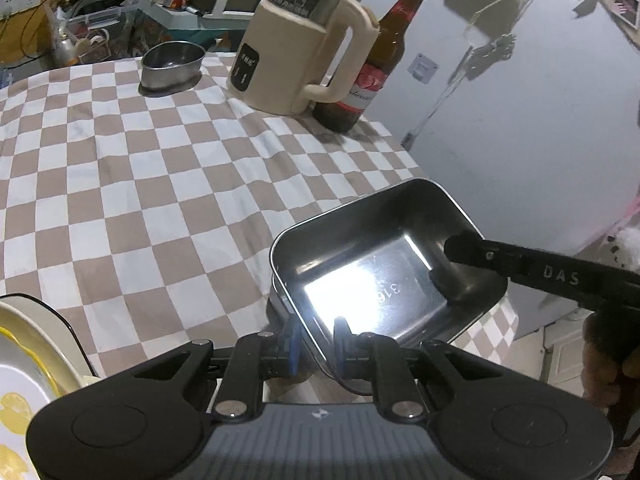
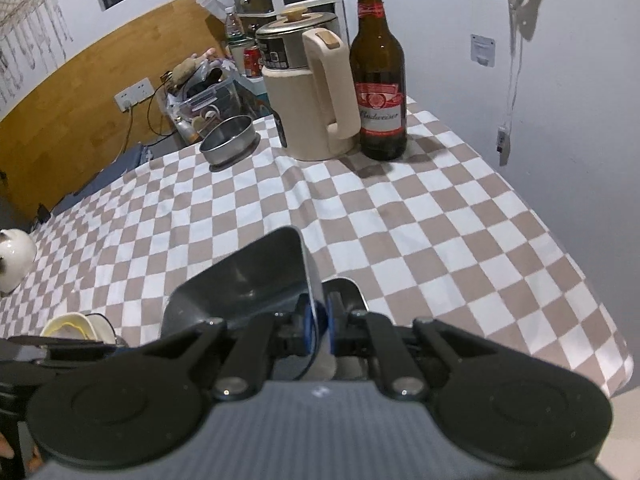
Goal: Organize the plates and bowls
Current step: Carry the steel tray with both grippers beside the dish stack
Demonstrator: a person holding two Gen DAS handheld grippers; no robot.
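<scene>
A rectangular steel tray (image 1: 384,256) is held tilted near the table's right edge, over a second steel tray (image 1: 280,304) that lies under it. My left gripper (image 1: 318,344) is shut on the upper tray's near rim. My right gripper (image 2: 318,320) is shut on the same tray's side wall (image 2: 256,276); its finger (image 1: 472,248) shows inside the tray in the left wrist view. A round steel bowl (image 1: 172,65) stands at the far side of the table, also in the right wrist view (image 2: 230,140). White and yellow plates (image 1: 24,360) lie at the near left.
A cream electric kettle (image 1: 296,44) and a brown beer bottle (image 1: 372,64) stand at the far right on the checkered tablecloth (image 1: 140,184). A white ceramic piece (image 2: 14,258) sits at the left edge. Cluttered boxes stand behind the table. The table edge drops off on the right.
</scene>
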